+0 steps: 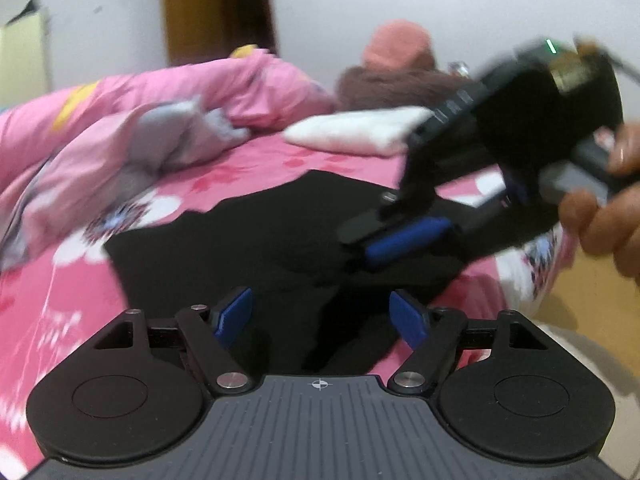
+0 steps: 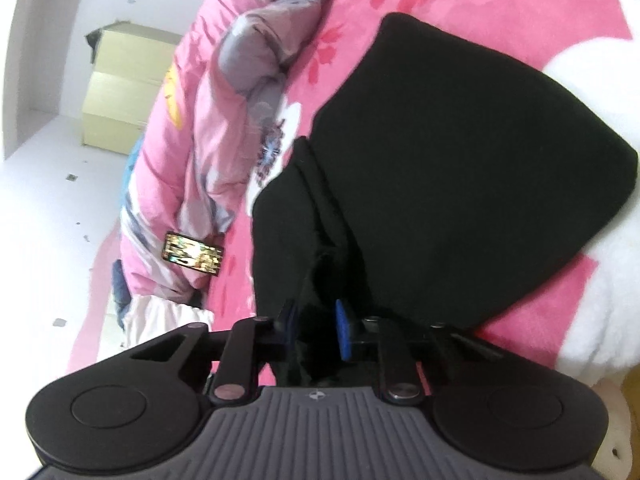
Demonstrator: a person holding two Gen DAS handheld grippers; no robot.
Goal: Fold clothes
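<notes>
The right claw [image 2: 316, 330] is clenched on a bunched edge of the black garment [image 2: 460, 152], a ridge of cloth rising between its blue pads [image 2: 341, 328]; only a narrow pinch seems caught, so the hold may slip as soon as the fabric is drawn tight. The left claw [image 1: 320, 316] stands released, its blue pads well apart over the near part of the same garment [image 1: 280, 236], gripping nothing. From the left wrist view the right claw [image 1: 400, 240] reaches in from the right, a hand [image 1: 600, 216] on its handle, but that picture is blurred and I cannot tell how much cloth it has there. The garment lies spread on the pink floral bed sheet [image 2: 520, 12], partly doubled, with a loose fold running up from the grip. The chief risks, as I judge them: lifting one pinched corner alone would drag the whole piece askew and undo the fold already laid; the left claw, closing without a clean edge, might gather two layers or snatch the sheet beneath. Beside it the rumpled pink quilt [image 2: 208, 120] crowds the left margin, and a folded white cloth [image 1: 360, 132] lies beyond, so a wide swing could sweep fabric onto either.
</notes>
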